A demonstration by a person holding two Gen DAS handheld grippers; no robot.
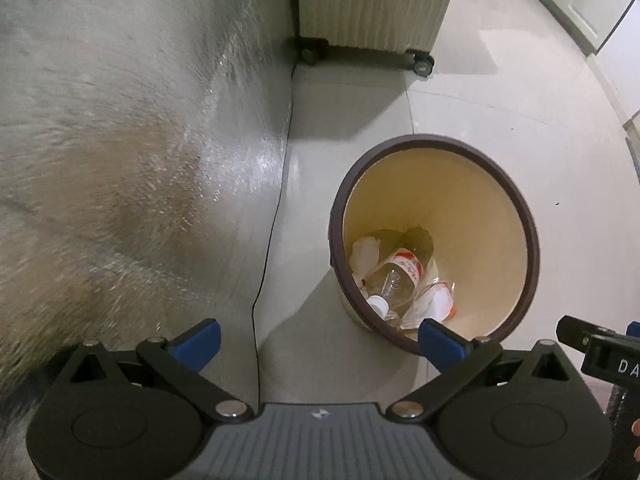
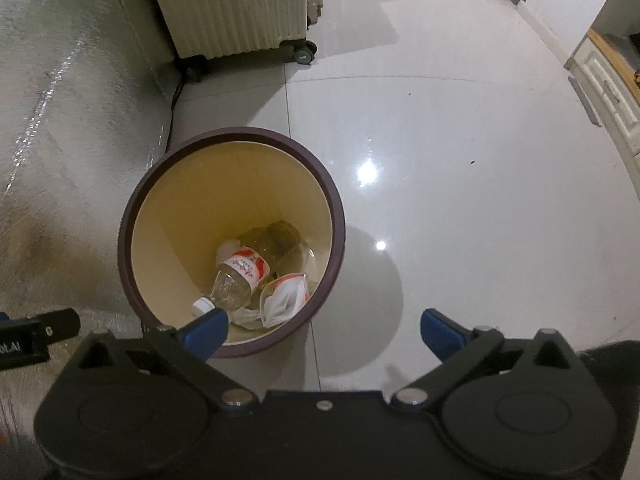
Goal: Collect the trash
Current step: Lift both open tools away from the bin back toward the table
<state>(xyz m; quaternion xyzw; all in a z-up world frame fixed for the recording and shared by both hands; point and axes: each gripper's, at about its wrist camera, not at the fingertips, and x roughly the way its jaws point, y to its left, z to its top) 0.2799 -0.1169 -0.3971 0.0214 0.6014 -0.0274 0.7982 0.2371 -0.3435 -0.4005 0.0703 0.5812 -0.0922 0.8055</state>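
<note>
A cream bin with a dark brown rim (image 1: pixel 532 240) (image 2: pixel 338 216) stands on the floor below both grippers. Inside lie a clear plastic bottle (image 1: pixel 394 280) (image 2: pixel 238 276) with a red-and-white label and white cap, a crumpled white tissue (image 1: pixel 365 254), and an orange-and-white wrapper (image 1: pixel 434 306) (image 2: pixel 286 294). My left gripper (image 1: pixel 320 340) hangs open above the floor just left of the bin, nothing between its blue fingers. My right gripper (image 2: pixel 324 330) is open wide over the bin's near right edge, holding nothing.
A grey textured sofa side (image 1: pixel 120 160) (image 2: pixel 60 140) runs along the left, with a black cable (image 1: pixel 276 200) at its foot. A ribbed cream suitcase on wheels (image 1: pixel 372 4) (image 2: pixel 232 8) stands behind the bin. Glossy tile floor (image 2: pixel 460 160) spreads right toward white cabinets (image 2: pixel 612 84).
</note>
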